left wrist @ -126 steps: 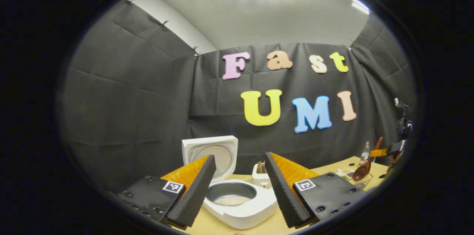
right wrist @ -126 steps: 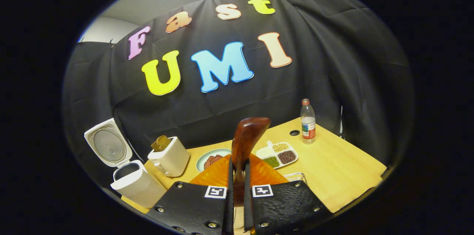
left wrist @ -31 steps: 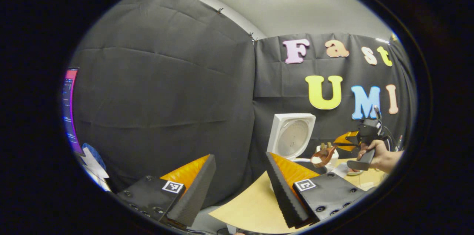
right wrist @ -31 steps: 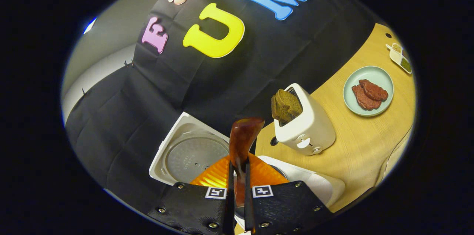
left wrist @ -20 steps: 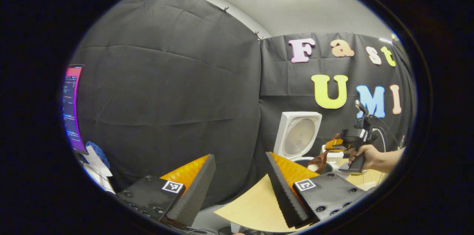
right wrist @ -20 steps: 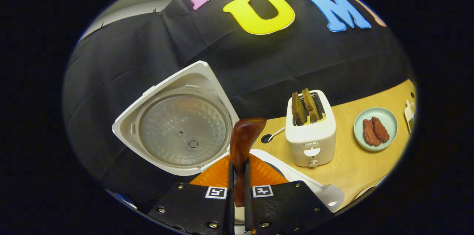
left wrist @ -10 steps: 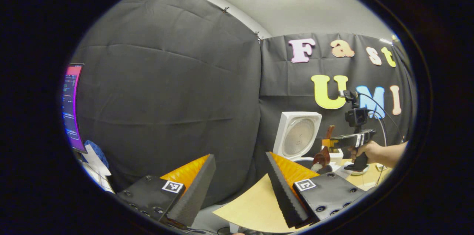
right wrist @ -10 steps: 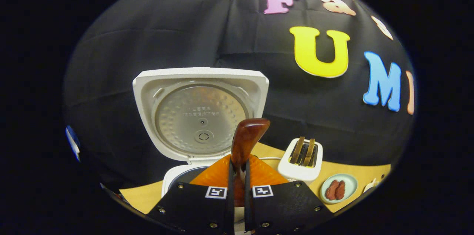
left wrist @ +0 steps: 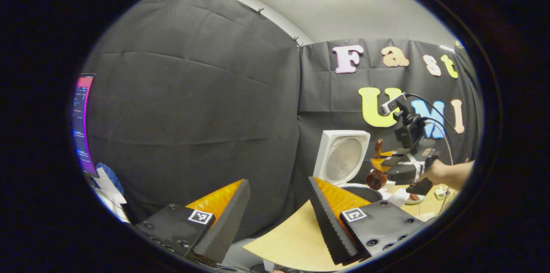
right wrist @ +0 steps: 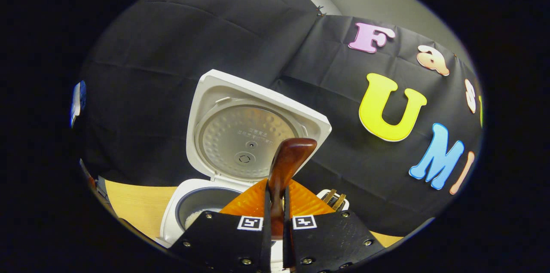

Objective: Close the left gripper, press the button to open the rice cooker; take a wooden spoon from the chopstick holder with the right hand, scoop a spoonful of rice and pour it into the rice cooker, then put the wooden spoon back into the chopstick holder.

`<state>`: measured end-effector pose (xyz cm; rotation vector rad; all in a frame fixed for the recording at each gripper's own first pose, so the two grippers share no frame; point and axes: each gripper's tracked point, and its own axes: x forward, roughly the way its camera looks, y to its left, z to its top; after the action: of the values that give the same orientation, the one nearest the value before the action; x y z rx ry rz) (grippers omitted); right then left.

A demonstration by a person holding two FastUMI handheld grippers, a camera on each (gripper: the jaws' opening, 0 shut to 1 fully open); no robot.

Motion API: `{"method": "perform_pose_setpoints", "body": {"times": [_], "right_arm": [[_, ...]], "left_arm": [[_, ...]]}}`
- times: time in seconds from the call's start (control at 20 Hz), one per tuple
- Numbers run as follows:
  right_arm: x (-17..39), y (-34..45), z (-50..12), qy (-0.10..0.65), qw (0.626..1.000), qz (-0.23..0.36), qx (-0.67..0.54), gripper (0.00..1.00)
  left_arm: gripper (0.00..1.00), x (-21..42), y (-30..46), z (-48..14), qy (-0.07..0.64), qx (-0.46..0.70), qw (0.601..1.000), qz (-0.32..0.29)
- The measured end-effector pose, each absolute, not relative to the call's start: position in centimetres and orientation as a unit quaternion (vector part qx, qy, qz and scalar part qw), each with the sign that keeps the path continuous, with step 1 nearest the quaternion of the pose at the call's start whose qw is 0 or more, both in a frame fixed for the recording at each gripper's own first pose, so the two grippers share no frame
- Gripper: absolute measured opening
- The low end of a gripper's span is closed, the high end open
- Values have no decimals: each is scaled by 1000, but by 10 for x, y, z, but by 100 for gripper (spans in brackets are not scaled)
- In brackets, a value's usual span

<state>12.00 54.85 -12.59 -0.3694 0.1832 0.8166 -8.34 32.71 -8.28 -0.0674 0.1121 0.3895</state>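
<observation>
The white rice cooker [left wrist: 363,188] stands on the table with its lid [left wrist: 342,157] raised. In the right gripper view the lid [right wrist: 245,135] faces me and the inner pot [right wrist: 200,209] below it holds some white rice. My right gripper [right wrist: 275,195] is shut on the wooden spoon [right wrist: 288,157], whose handle end sticks up past the fingers. In the left gripper view the right gripper [left wrist: 389,164], held by a hand [left wrist: 435,172], keeps the wooden spoon [left wrist: 377,177] over the pot, bowl end down. My left gripper [left wrist: 277,217] is open and holds nothing, well short of the cooker.
A white toaster [right wrist: 333,197] with bread stands just right of the cooker. The wooden table [left wrist: 292,243] ends close in front of my left gripper. A lit monitor [left wrist: 81,122] stands at the far left. A small plate [left wrist: 413,197] lies under the hand.
The right gripper has rolled and risen over the cooker, turning the spoon from level with rice in it to bowl down. The left gripper has hardly moved since 1.6 s ago.
</observation>
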Motion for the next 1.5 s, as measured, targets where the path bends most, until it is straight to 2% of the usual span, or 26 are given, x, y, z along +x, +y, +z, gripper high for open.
{"method": "perform_pose_setpoints", "body": {"times": [0.35,0.65,0.9,1.05,1.1,1.15,1.2,1.25,1.5], "right_arm": [[122,536,-119,191,898,396,13,11],[128,505,-107,252,872,374,190,11],[134,464,-92,270,846,344,305,11],[138,430,-85,268,841,326,339,11],[140,418,-84,268,841,320,345,11],[145,407,-85,266,841,315,350,11],[144,395,-81,263,843,309,354,11],[144,382,-78,260,845,303,356,11],[149,320,-72,241,861,271,357,11]], "left_arm": [[97,-83,320,-74,47,-32,981,188],[97,-82,314,-66,38,-27,984,173],[90,-72,291,-52,27,-25,987,157],[90,-60,275,-43,20,-26,989,144],[96,-59,272,-41,19,-25,990,140],[90,-56,266,-39,17,-25,990,136],[97,-54,260,-35,15,-25,991,131],[90,-52,253,-32,14,-26,992,126],[90,-39,220,-23,4,-33,994,103]]}}
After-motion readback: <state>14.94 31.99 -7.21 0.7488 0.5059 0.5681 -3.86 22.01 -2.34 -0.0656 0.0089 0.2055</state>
